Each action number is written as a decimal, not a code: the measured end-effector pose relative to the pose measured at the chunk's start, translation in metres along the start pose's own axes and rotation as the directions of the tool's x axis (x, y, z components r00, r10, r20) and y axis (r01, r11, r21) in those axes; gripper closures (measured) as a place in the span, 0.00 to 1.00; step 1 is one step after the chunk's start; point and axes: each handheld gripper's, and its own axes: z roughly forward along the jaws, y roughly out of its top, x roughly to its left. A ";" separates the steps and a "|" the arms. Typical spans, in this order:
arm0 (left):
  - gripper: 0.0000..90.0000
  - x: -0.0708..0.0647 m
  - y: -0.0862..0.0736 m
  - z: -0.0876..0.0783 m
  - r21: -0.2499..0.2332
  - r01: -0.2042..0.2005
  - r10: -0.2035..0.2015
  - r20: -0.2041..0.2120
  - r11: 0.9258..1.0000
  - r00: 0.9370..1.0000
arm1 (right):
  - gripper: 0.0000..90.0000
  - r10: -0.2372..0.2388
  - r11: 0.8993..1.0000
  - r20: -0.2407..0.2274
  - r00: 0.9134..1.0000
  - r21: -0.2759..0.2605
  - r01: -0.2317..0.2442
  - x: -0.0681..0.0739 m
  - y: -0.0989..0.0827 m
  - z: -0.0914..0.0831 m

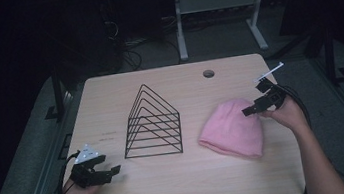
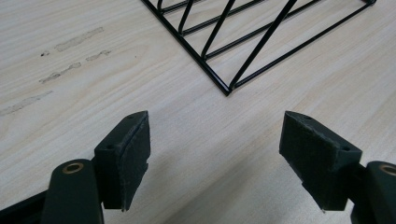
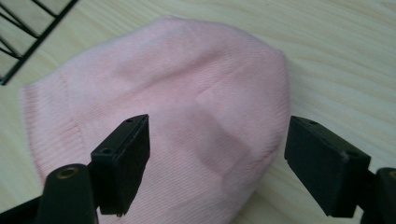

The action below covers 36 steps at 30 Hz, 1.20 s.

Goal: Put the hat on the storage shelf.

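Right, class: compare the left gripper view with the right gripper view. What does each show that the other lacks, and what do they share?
The left gripper view alone has the left hand-held gripper, jaws wide open over bare wood, with faint smudges on the table top.

The right gripper view alone has the pink knit hat lying flat, with the right hand-held gripper open just above it, not yet closed on it.

Both include the light wooden table and part of the black wire rack.

Bare table (image 1: 110,105) rings the wire rack (image 1: 152,125), which blocks mid-table
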 end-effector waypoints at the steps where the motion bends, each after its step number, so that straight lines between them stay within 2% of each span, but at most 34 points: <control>1: 0.28 0.000 0.000 0.000 0.000 0.000 0.000 0.000 1.000 1.000 | 0.24 0.005 1.000 0.006 1.000 0.005 -0.005 -0.003 0.002 0.002; 5: 0.28 0.000 0.000 0.000 -0.001 0.000 0.000 0.000 1.000 1.000 | 0.25 0.016 1.000 0.016 1.000 -0.002 -0.016 -0.007 0.004 0.006; 9: 0.28 0.000 0.000 0.001 0.002 0.002 -0.002 0.001 1.000 1.000 | 0.27 0.045 0.998 0.014 0.999 0.040 -0.045 -0.012 0.006 0.017; 11: 0.28 0.000 0.000 0.001 0.002 0.001 -0.001 0.000 1.000 1.000 | 0.29 0.044 0.998 0.017 0.999 0.045 -0.045 -0.013 0.006 0.020; 15: 0.28 0.000 0.000 0.001 0.007 -0.002 0.002 0.002 1.000 1.000 | 0.36 0.051 0.996 0.016 0.999 0.068 -0.052 -0.013 0.008 0.027; 18: 0.28 0.000 0.001 0.001 0.009 -0.003 0.003 0.002 1.000 1.000 | 0.38 0.059 0.995 0.022 0.998 0.081 -0.061 -0.014 0.008 0.031; 19: 0.28 -0.001 0.001 0.001 0.006 -0.001 0.001 0.004 1.000 1.000 | 0.42 0.063 0.994 0.022 0.998 0.090 -0.065 -0.016 0.008 0.034; 26: 0.28 0.000 0.000 0.003 0.016 -0.004 0.004 0.004 1.000 1.000 | 0.51 0.085 0.992 0.020 0.996 0.093 -0.087 -0.018 0.006 0.039; 33: 0.28 -0.001 0.000 0.001 0.007 -0.004 0.004 0.003 1.000 1.000 | 0.59 0.094 0.991 0.013 0.995 0.099 -0.095 -0.017 0.002 0.044; 36: 0.28 -0.002 0.001 0.001 0.015 -0.010 0.010 0.001 1.000 1.000 | 0.66 0.107 0.990 0.006 0.994 0.092 -0.107 -0.017 0.000 0.044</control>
